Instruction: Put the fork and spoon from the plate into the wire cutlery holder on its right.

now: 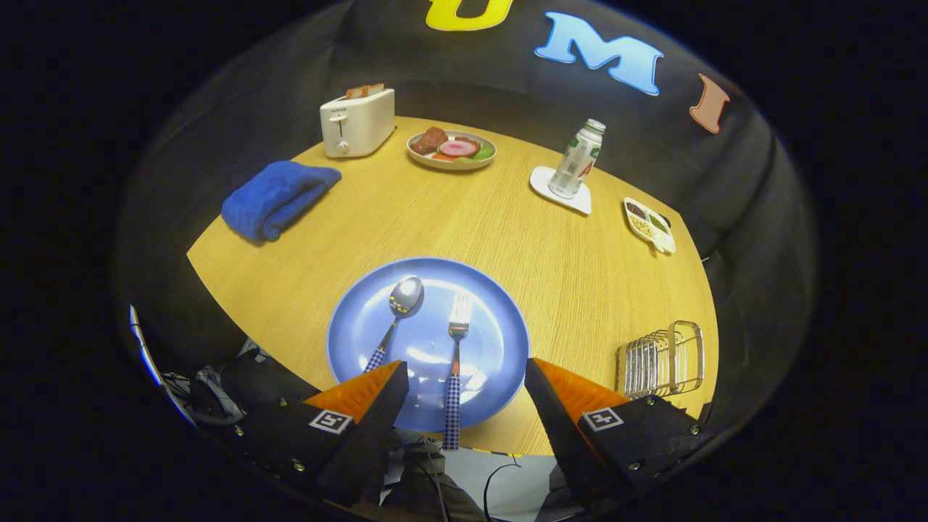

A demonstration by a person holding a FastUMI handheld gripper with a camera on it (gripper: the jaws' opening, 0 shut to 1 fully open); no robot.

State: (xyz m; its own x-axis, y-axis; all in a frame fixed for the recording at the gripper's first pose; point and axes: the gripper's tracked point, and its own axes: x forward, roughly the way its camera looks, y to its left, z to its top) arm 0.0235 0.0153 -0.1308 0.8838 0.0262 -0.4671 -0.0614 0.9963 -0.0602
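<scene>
Between the spread fingers of the empty hand-held gripper lies the fork; I'd centre on its checked handle before pinching.

Fork rt of spoon, on plate

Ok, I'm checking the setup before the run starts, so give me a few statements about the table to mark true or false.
1. The fork and spoon both lie on the blue plate. True.
2. The gripper is shut on the fork. False: its fingers are open, with the fork's handle between them.
3. The wire cutlery holder stands right of the plate, with no cutlery in it. True.
4. The bottle lies on its side. False: it stands upright on a white coaster.
5. The blue towel covers the toaster. False: it lies on the table beside it.
</scene>
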